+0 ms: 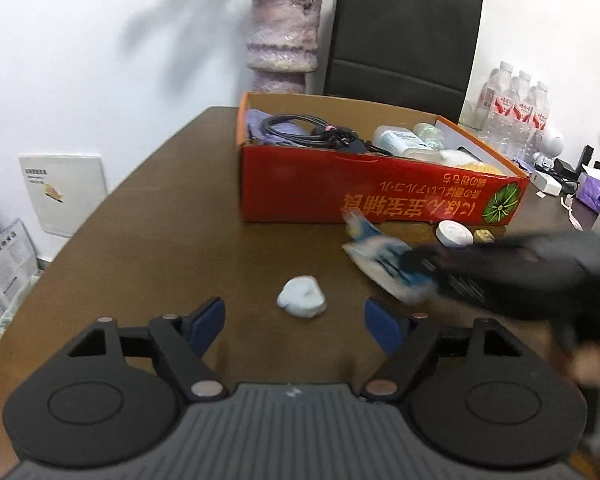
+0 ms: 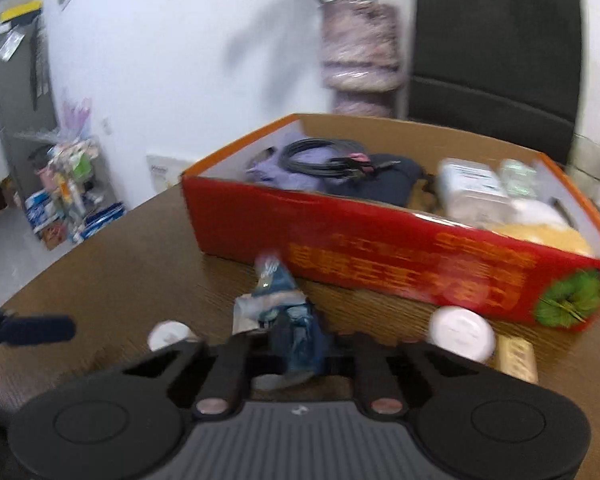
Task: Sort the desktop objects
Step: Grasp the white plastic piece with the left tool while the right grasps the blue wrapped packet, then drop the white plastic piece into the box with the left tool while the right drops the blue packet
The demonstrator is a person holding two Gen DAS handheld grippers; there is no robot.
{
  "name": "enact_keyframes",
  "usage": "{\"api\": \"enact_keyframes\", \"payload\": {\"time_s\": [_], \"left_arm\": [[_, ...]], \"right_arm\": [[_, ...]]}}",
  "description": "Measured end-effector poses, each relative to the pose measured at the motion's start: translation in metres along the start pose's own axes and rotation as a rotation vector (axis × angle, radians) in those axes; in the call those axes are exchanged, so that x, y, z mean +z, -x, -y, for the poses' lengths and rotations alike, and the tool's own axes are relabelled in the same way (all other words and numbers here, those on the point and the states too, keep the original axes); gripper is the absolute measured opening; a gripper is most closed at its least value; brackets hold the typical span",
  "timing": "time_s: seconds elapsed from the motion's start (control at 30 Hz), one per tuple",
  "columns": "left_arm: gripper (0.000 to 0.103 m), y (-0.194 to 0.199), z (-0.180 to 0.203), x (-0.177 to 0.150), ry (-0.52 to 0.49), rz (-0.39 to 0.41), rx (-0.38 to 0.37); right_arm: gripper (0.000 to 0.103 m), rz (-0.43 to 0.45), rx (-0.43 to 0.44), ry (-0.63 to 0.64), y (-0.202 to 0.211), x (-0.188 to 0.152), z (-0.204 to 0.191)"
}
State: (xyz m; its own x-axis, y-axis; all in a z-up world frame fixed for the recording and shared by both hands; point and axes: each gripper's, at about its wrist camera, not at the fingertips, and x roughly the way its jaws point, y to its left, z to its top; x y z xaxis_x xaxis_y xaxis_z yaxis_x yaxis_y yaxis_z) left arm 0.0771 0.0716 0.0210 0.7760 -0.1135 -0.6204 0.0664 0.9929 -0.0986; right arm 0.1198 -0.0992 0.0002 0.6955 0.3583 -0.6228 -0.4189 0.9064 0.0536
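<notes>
A red cardboard box (image 1: pixel 380 196) (image 2: pixel 380 256) holding cables, a cloth and bottles stands on the brown table (image 1: pixel 160 240). My left gripper (image 1: pixel 296 316) is open, and a crumpled white lump (image 1: pixel 302 302) (image 2: pixel 168 334) lies on the table just ahead of its blue pads, untouched. My right gripper (image 2: pixel 300 344) is shut on a blue-and-white snack packet (image 2: pixel 284 304) (image 1: pixel 380 260) in front of the box. In the left wrist view the right gripper (image 1: pixel 420 270) is a dark blur at the right. One blue left fingertip (image 2: pixel 36 330) shows at the right wrist view's left edge.
A white round lid (image 1: pixel 454 234) (image 2: pixel 462 334) and a small gold block (image 1: pixel 484 236) (image 2: pixel 516 354) lie by the box front. Behind stand a purple vase (image 1: pixel 284 36), a black paper bag (image 1: pixel 404 36) and water bottles (image 1: pixel 516 108). The table edge curves away at the left.
</notes>
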Motion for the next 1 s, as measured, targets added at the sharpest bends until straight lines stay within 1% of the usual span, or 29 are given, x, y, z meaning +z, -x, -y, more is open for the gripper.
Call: {"api": "enact_keyframes", "payload": {"time_s": [0.03, 0.07, 0.17, 0.2, 0.23, 0.27, 0.37, 0.43, 0.53, 0.67, 0.83, 0.93, 1.0], "left_arm": [[0.07, -0.005, 0.001, 0.003, 0.004, 0.0, -0.006], [0.068, -0.01, 0.002, 0.005, 0.01, -0.004, -0.011], [0.054, -0.022, 0.004, 0.009, 0.036, -0.023, -0.017], [0.043, -0.025, 0.005, 0.009, 0.041, -0.033, -0.016], [0.03, -0.025, 0.007, 0.008, 0.033, -0.026, -0.004], [0.027, -0.024, 0.008, 0.007, 0.027, -0.028, 0.004], [0.027, -0.017, 0.01, 0.003, 0.064, -0.036, -0.027], [0.026, -0.007, 0.014, -0.003, 0.082, -0.039, -0.046], [0.026, 0.016, 0.029, -0.013, 0.065, -0.018, -0.059], [0.026, 0.048, 0.048, -0.019, 0.032, 0.023, -0.086], [0.026, 0.082, 0.06, -0.014, -0.004, 0.096, -0.1], [0.026, 0.09, 0.063, -0.008, -0.003, 0.124, -0.122], [0.026, 0.089, 0.064, -0.002, -0.008, 0.136, -0.123]], "right_arm": [[0.007, 0.004, -0.009, -0.014, 0.007, -0.006, 0.005], [0.007, 0.005, -0.018, -0.027, 0.014, -0.012, 0.01], [0.007, 0.006, -0.044, -0.055, 0.036, -0.029, 0.021], [0.007, 0.011, -0.05, -0.059, 0.042, -0.033, 0.022], [0.007, 0.019, -0.062, -0.067, 0.048, -0.04, 0.023], [0.007, 0.025, -0.067, -0.073, 0.05, -0.043, 0.026], [0.007, 0.043, -0.074, -0.111, 0.06, -0.052, 0.028], [0.004, 0.049, -0.077, -0.098, 0.067, -0.057, 0.023], [0.002, 0.069, -0.076, -0.068, 0.081, -0.06, 0.015], [0.002, 0.107, -0.067, -0.08, 0.104, -0.061, 0.01], [0.002, 0.176, -0.079, -0.094, 0.14, -0.06, 0.007], [0.002, 0.218, -0.102, -0.108, 0.157, -0.058, 0.012], [0.002, 0.237, -0.119, -0.118, 0.164, -0.054, 0.018]]}}
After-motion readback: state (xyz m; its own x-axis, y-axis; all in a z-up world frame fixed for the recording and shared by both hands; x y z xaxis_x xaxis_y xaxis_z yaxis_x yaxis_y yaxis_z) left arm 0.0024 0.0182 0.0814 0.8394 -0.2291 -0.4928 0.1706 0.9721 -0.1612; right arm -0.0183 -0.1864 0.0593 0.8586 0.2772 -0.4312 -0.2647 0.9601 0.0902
